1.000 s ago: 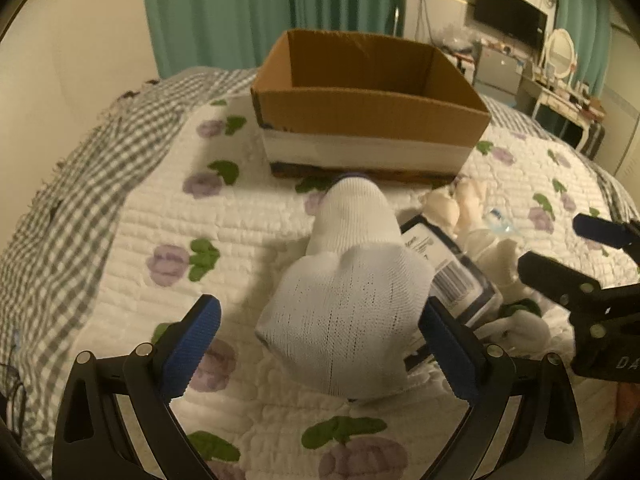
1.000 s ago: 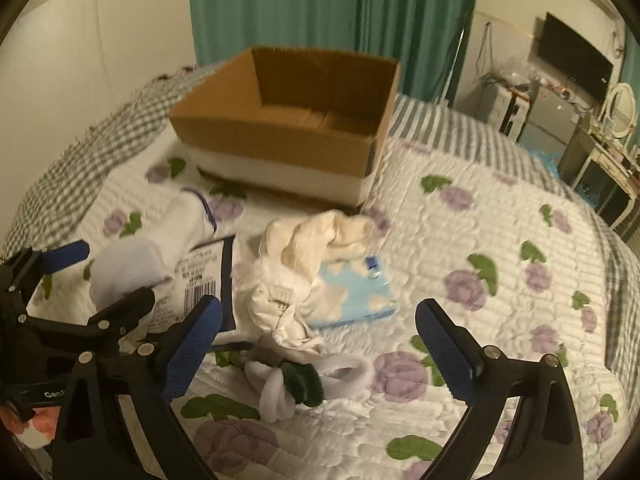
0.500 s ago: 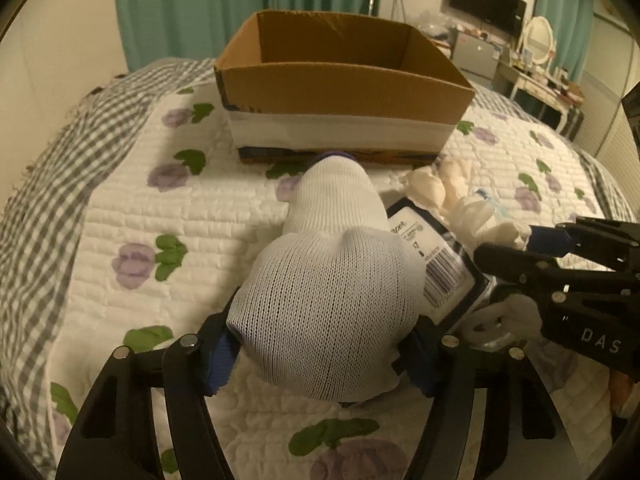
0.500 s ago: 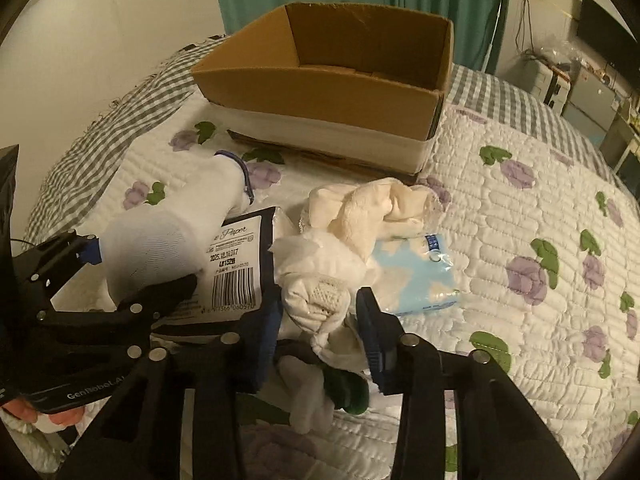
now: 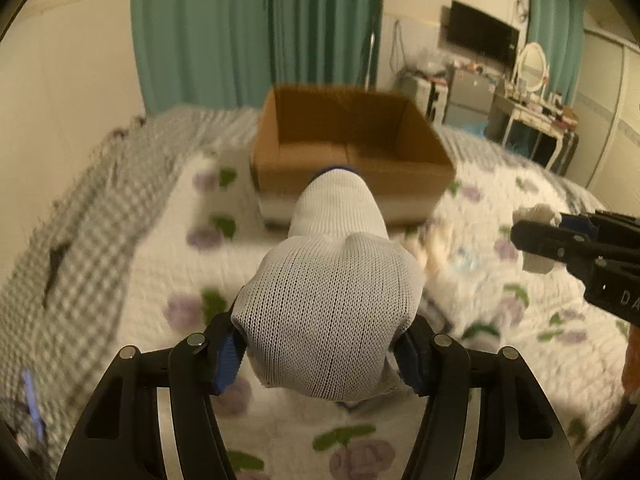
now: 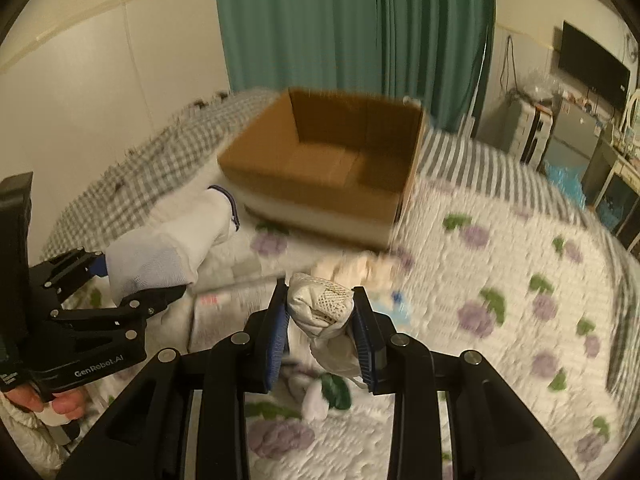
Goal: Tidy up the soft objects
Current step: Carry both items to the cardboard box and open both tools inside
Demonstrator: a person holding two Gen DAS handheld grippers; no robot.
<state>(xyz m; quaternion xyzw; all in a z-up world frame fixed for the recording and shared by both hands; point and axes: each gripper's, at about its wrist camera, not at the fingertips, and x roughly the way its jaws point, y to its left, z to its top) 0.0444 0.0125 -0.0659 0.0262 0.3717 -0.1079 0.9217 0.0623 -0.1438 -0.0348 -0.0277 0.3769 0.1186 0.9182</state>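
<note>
My left gripper (image 5: 320,352) is shut on a white rolled sock (image 5: 332,300) with a blue cuff and holds it above the bed; it also shows in the right wrist view (image 6: 168,248). My right gripper (image 6: 322,330) is shut on a cream mesh cloth bundle (image 6: 324,312), lifted off the quilt; it shows at the right edge of the left wrist view (image 5: 538,216). The open cardboard box (image 5: 352,152) stands ahead on the bed, also in the right wrist view (image 6: 332,168), apparently empty.
A cream sock (image 6: 360,270), a light blue packet (image 6: 396,304), a white and green sock (image 6: 328,392) and a flat labelled package (image 6: 232,312) lie on the floral quilt (image 6: 500,288). Green curtains (image 6: 352,28) hang behind; furniture stands at the right.
Both grippers have closed on their items and lifted them off the quilt. The view has risen, and the box interior now shows.
</note>
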